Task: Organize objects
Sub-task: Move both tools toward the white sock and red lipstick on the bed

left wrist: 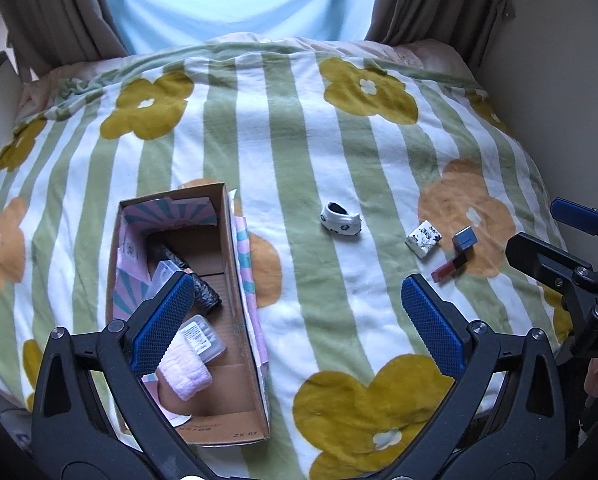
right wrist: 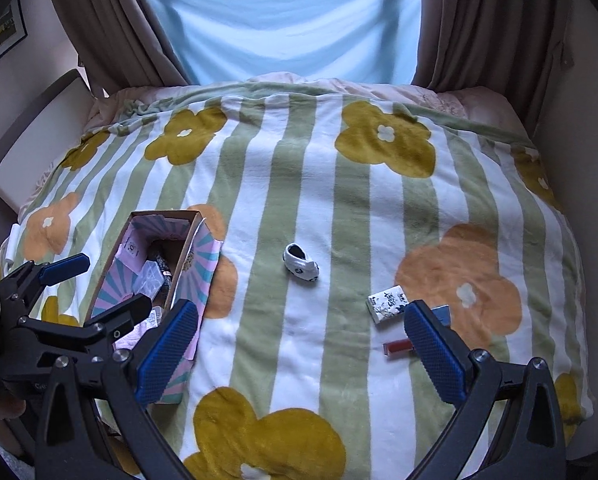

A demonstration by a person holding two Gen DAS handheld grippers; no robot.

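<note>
We see the cardboard box [left wrist: 235,280] lying on the striped flower blanket [left wrist: 299,140], holding a clear plastic case [left wrist: 203,338], a pink cloth [left wrist: 187,376] and a dark roll [left wrist: 203,292]. To the box's right, apart from it, lies a small white shoe [left wrist: 342,222]; farther right, a patterned white packet [left wrist: 423,239] sits just beside a red lipstick [left wrist: 455,258]. Our left gripper [left wrist: 295,324] hangs released beside the box, nothing between its pads. Our right gripper [right wrist: 301,352] is likewise spread, empty, near the lipstick.
</note>
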